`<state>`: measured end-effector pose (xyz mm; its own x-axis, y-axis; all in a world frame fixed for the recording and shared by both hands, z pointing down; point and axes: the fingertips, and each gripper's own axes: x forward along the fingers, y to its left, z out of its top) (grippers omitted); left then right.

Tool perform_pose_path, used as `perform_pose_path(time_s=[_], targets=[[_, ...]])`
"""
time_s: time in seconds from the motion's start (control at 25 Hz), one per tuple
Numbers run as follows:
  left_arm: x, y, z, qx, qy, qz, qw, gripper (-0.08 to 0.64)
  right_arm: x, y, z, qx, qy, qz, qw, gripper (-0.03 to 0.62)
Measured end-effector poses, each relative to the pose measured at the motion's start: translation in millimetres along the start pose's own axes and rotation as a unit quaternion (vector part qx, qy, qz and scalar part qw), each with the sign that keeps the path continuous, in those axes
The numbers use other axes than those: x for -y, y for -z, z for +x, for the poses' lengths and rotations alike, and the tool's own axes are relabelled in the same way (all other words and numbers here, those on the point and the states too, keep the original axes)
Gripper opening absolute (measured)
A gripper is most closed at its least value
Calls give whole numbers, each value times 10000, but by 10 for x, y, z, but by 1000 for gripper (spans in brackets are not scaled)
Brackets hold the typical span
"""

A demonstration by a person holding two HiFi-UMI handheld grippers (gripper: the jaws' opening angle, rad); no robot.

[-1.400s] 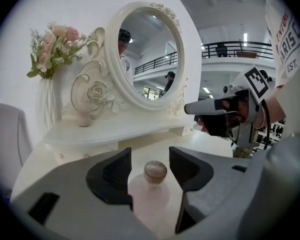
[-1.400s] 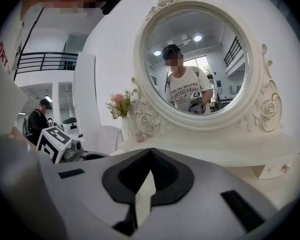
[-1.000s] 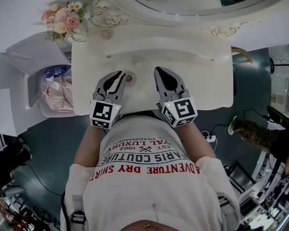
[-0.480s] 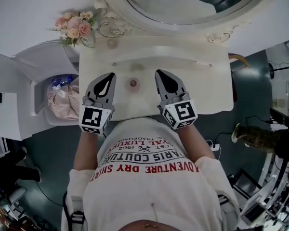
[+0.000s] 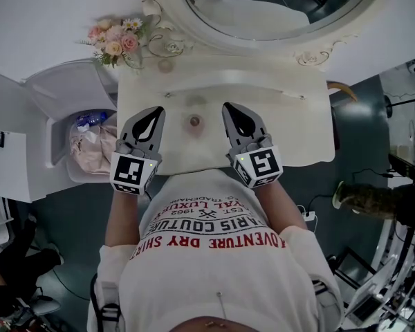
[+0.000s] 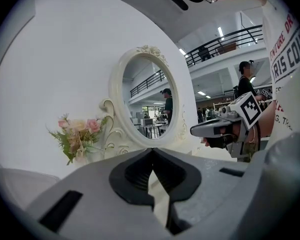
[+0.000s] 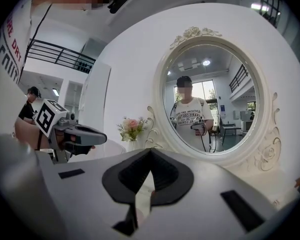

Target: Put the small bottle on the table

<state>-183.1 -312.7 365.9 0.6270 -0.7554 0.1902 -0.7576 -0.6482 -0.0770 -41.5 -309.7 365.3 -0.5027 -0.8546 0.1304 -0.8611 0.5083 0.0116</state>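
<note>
Both shut & empty: left gripper (image 5: 154, 111), right gripper (image 5: 229, 106); small bottle (image 5: 194, 122) sits on bench (image 5: 297, 130) betw. them. Retreat w/o nudging it.

Seen from my head view, the small bottle (image 5: 194, 122) stands upright on the table (image 5: 290, 126), showing me only its round, pinkish-brown top. It sits on bare surface a little left of the table's centre, closer to the raised back ledge than to the front edge, and I see nothing touching it. The table is cream-white and glossy, with rounded corners and a curved front; from this steep angle I cannot make out the bottle's body or label
</note>
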Motion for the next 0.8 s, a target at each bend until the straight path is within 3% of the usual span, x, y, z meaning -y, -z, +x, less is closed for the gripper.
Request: perform_pose_path(time_s=[0.8], targets=[[-29, 1, 7, -6, -56, -56, 10000, 8, -48, 45, 21, 25, -61, 50, 10000, -2]])
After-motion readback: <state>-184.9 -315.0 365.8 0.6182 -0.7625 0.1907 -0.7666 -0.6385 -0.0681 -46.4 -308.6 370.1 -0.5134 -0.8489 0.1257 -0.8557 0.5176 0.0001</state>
